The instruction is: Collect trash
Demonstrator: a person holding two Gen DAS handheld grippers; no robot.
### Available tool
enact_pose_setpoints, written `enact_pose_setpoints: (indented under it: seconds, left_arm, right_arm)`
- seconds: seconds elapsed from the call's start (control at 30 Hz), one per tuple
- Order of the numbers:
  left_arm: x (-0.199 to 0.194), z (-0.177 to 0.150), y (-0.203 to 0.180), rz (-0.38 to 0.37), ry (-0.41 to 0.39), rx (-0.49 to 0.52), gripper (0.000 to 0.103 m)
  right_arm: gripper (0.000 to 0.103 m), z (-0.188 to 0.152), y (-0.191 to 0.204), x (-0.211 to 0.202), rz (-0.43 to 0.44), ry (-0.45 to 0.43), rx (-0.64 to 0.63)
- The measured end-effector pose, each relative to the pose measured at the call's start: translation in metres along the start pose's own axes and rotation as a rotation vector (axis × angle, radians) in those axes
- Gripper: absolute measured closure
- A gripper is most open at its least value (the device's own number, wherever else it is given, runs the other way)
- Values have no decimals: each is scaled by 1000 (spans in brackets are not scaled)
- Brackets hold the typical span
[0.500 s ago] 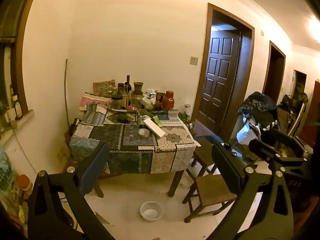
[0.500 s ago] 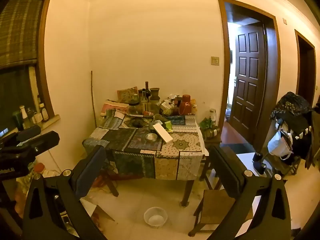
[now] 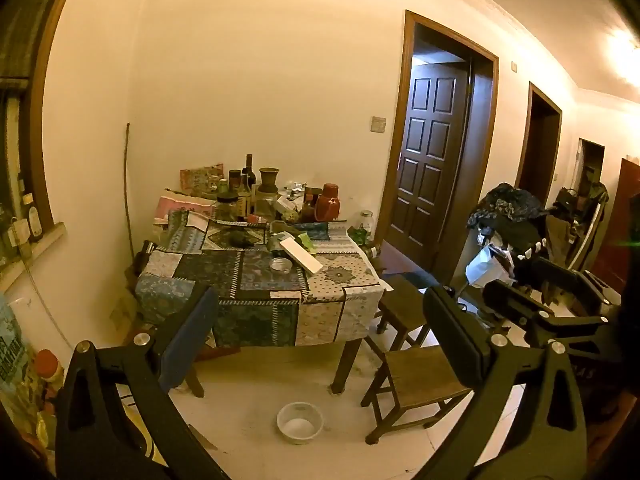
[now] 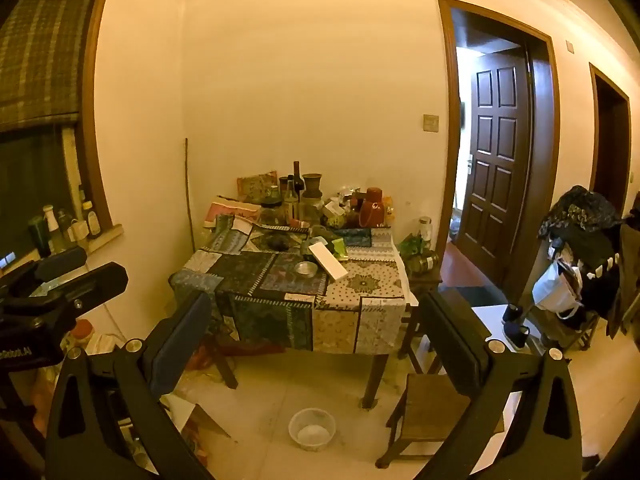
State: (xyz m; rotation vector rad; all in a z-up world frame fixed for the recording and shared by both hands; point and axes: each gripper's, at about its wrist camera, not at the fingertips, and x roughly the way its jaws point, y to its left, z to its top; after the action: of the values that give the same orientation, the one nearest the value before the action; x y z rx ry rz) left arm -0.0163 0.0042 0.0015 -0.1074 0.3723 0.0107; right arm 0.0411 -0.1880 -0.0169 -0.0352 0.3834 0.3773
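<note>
A table under a patchwork cloth (image 3: pixel 224 268) (image 4: pixel 248 272) stands against the far wall, some way ahead of both grippers. On it lie a long white box (image 3: pixel 301 255) (image 4: pixel 328 261), a small metal dish (image 3: pixel 281 265) (image 4: pixel 306 268), a green wrapper (image 3: pixel 306 240) (image 4: pixel 339 246) and several bottles and jars at the back. A white plastic bowl (image 3: pixel 300 422) (image 4: pixel 312 428) sits on the floor in front. My left gripper (image 3: pixel 320 300) is open and holds nothing. My right gripper (image 4: pixel 316 300) is open and holds nothing too. The two are side by side.
Two low wooden stools (image 3: pixel 420 376) (image 4: pixel 432 404) stand at the table's right. A rack with clothes and a white bag (image 3: pixel 504 216) (image 4: pixel 576 240) fills the right side. Bottles line the windowsill (image 4: pixel 60 224). Boxes and clutter lie on the floor at the left (image 4: pixel 192 412).
</note>
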Motion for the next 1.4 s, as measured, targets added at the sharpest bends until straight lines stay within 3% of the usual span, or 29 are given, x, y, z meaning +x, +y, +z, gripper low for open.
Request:
enact_pose_setpoints:
  seconds: [1.4]
  left_arm:
    - [9,3,0,-4,37,-15,0]
  right_arm:
    - [0,-1,8,9,10,26,24]
